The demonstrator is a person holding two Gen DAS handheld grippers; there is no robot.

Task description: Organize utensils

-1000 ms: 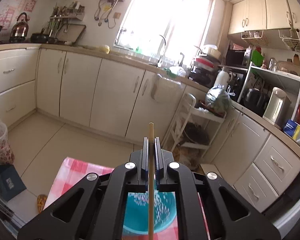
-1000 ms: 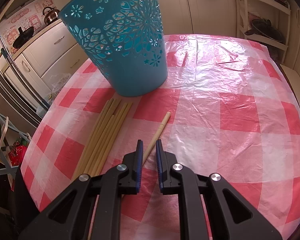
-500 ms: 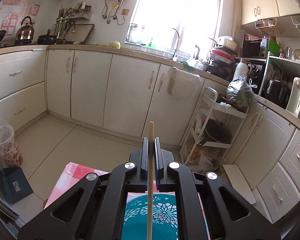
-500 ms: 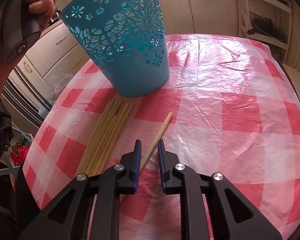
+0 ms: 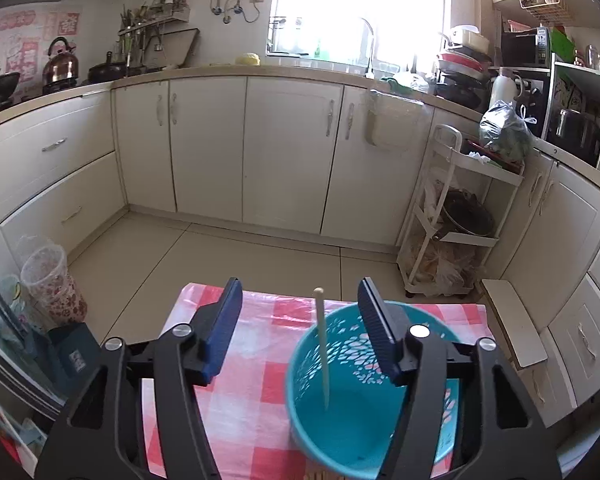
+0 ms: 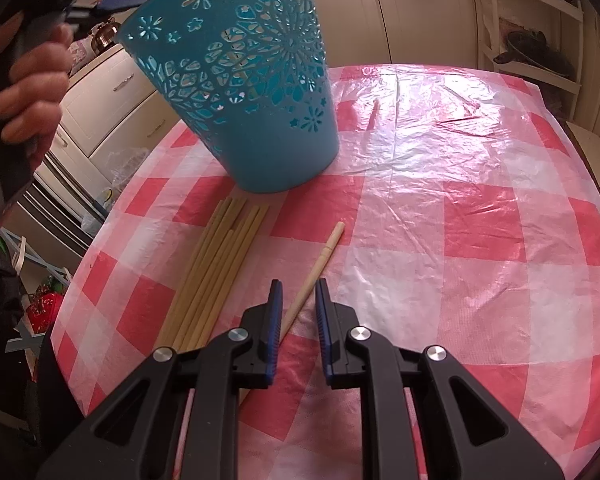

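Observation:
A blue cut-out basket (image 6: 252,92) stands on the red-checked tablecloth (image 6: 460,240). In the left wrist view my left gripper (image 5: 300,320) is open wide above the basket (image 5: 352,412), and one pale chopstick (image 5: 322,352) stands free inside it, leaning on the rim. In the right wrist view my right gripper (image 6: 298,300) is open a little, low over the table, its fingers either side of a single chopstick (image 6: 316,272). A bundle of several chopsticks (image 6: 216,268) lies to its left, in front of the basket.
The table edge (image 6: 72,280) curves close on the left. The hand holding the left gripper (image 6: 28,92) shows at upper left. Kitchen cabinets (image 5: 292,152), a white trolley (image 5: 452,220) and a floor bin (image 5: 52,280) surround the table.
My left gripper has opened and let go of the chopstick, which now stands in the basket. My right gripper has opened slightly wider around the single chopstick.

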